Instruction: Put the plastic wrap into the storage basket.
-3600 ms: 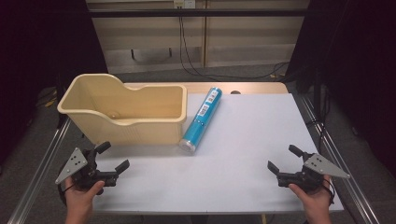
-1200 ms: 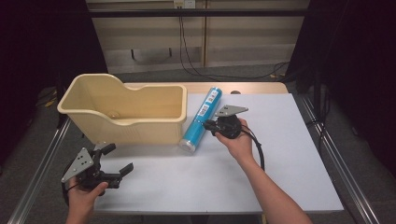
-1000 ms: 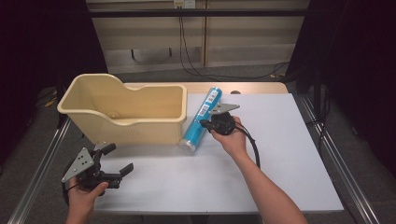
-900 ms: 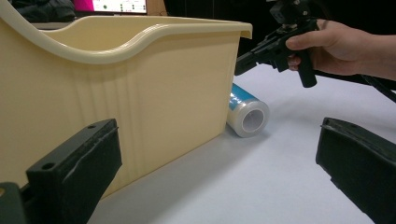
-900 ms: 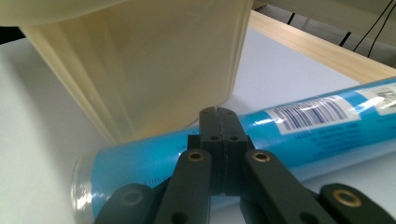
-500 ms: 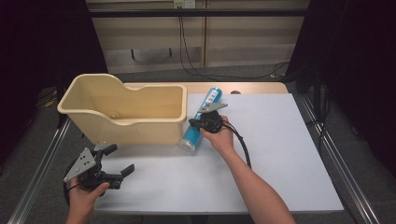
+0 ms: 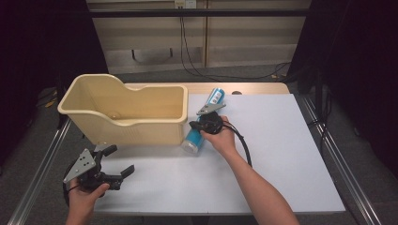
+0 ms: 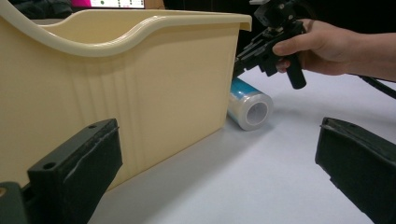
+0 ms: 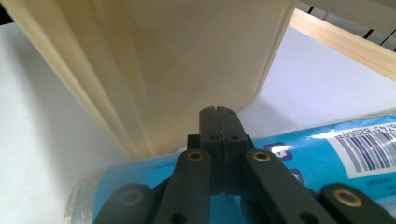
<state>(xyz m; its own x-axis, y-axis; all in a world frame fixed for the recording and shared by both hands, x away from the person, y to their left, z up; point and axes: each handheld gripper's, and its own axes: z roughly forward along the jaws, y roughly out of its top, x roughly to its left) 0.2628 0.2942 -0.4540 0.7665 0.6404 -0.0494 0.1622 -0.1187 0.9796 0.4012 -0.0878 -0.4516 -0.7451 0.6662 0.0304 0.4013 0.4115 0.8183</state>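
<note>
A blue plastic-wrapped roll (image 7: 193, 140) lies on the white table, its near end by the front right corner of the cream bin (image 7: 122, 117). My right gripper (image 7: 193, 125) hovers low over the roll's middle, jaws shut with nothing between them. In the right gripper view its closed tips (image 9: 218, 114) point at the bin wall (image 9: 163, 60) above the roll (image 9: 327, 154). My left gripper (image 7: 119, 160) rests open near the front left edge. In the left gripper view its jaws stand wide apart (image 8: 217, 172), facing the bin (image 8: 140, 93), the roll's end (image 8: 250, 105) and the right gripper (image 8: 261, 51).
The white table top (image 7: 281, 154) stretches to the right of the roll. A wooden strip (image 7: 253, 88) runs along the back edge. Metal rails (image 7: 42, 159) flank the table. A cable (image 7: 241, 143) trails from the right gripper along the forearm.
The right hand came from the front right of the table to the roll, then slid left and slightly down toward the bin corner. The left gripper stayed put.
</note>
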